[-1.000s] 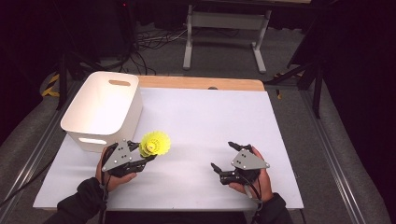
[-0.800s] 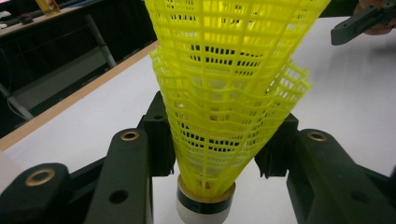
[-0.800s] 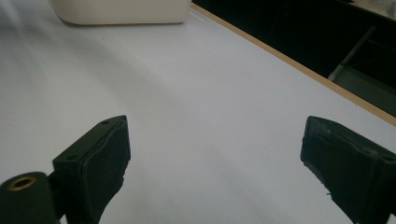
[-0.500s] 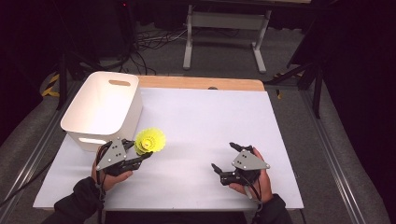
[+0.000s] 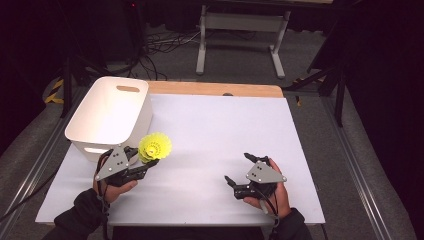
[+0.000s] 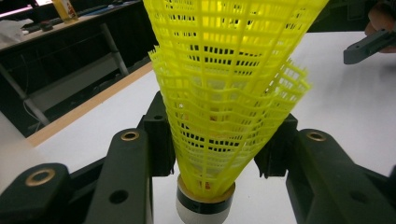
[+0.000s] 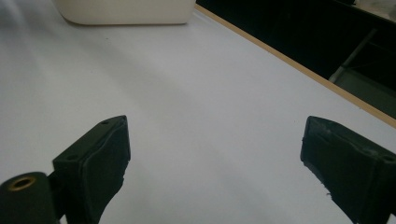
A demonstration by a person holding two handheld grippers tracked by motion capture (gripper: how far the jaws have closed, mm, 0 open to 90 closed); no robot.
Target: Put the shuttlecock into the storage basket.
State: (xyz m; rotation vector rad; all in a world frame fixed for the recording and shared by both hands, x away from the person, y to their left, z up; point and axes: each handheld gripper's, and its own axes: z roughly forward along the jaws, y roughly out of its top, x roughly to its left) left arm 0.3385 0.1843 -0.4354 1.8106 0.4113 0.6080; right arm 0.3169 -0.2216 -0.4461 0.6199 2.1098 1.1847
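Yellow mesh shuttlecock [image 6: 224,107], clamped, lifted

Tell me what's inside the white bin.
The white bin shows bare inner walls and floor, nothing in it. Its near inner corner is hidden behind the front wall.

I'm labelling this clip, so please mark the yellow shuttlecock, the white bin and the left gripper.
yellow shuttlecock [image 5: 155,146]: high view, on its mesh skirt.
white bin [image 5: 141,119]: high view, on its right wall.
left gripper [image 6: 217,144]: left gripper view, midway between its fingertips, closed on the skirt.
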